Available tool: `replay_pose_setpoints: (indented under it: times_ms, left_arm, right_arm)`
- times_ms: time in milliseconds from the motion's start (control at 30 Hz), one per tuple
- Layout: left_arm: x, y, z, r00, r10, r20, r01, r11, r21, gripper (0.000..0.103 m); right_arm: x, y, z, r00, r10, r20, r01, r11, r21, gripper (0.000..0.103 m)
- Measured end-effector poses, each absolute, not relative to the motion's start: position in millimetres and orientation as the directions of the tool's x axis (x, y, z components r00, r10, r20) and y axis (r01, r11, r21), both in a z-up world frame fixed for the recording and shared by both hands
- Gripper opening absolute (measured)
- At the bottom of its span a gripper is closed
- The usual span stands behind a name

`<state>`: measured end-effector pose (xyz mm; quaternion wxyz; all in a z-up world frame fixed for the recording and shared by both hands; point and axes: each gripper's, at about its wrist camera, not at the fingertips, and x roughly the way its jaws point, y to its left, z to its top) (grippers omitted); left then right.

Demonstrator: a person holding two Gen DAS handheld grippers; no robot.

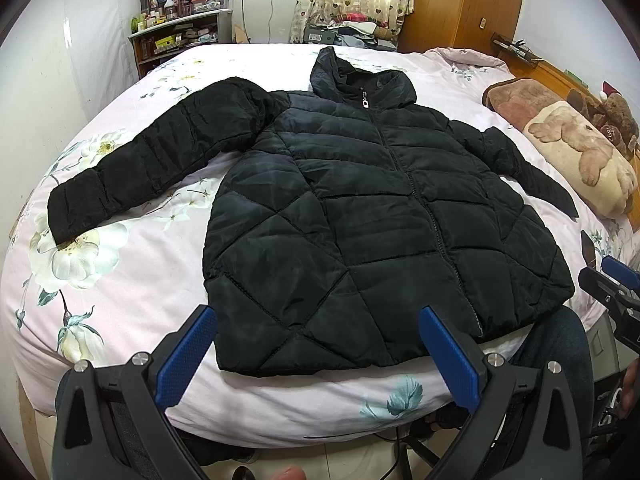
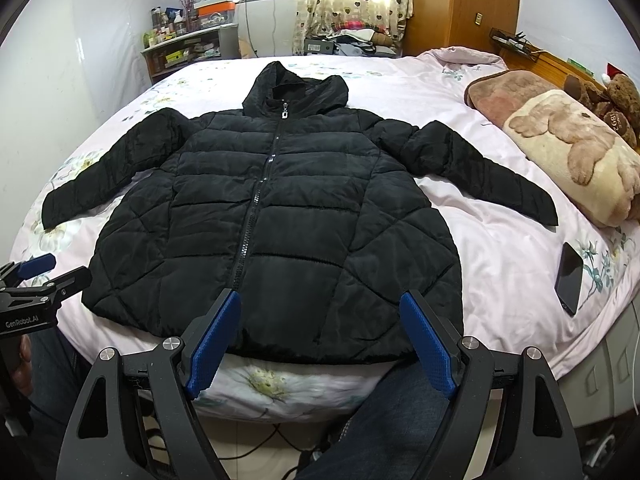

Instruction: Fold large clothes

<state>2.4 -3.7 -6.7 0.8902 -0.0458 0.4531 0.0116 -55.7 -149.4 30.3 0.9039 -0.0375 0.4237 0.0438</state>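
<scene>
A black quilted hooded jacket (image 1: 360, 208) lies flat, front up and zipped, on the pink floral bed (image 1: 132, 264), both sleeves spread out. It also shows in the right wrist view (image 2: 280, 216). My left gripper (image 1: 318, 344) is open and empty, just short of the jacket's hem at the bed's front edge. My right gripper (image 2: 320, 340) is open and empty, over the hem near the zip's lower end. The right gripper also shows at the right edge of the left wrist view (image 1: 612, 284). The left gripper shows at the left edge of the right wrist view (image 2: 44, 272).
A black phone (image 2: 570, 278) lies on the bed right of the jacket. A folded bear-print blanket (image 2: 568, 148) and teddy bears (image 2: 616, 100) sit at the right by the headboard. A cluttered shelf (image 2: 184, 48) and wardrobe (image 2: 464, 4) stand beyond the bed.
</scene>
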Motion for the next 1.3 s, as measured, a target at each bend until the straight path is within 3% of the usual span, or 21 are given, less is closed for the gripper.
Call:
replay_pose_setpoints:
  times_ms: [1300]
  left_arm:
    - [0.0,-2.9,-9.2,0.588,-0.021,-0.809,-0.066,0.995,-0.074,0.102]
  right_arm:
    - [-55.0,-141.3,27.3,0.628,0.047,-0.777,-0.121,0.992,-0.038,0.082]
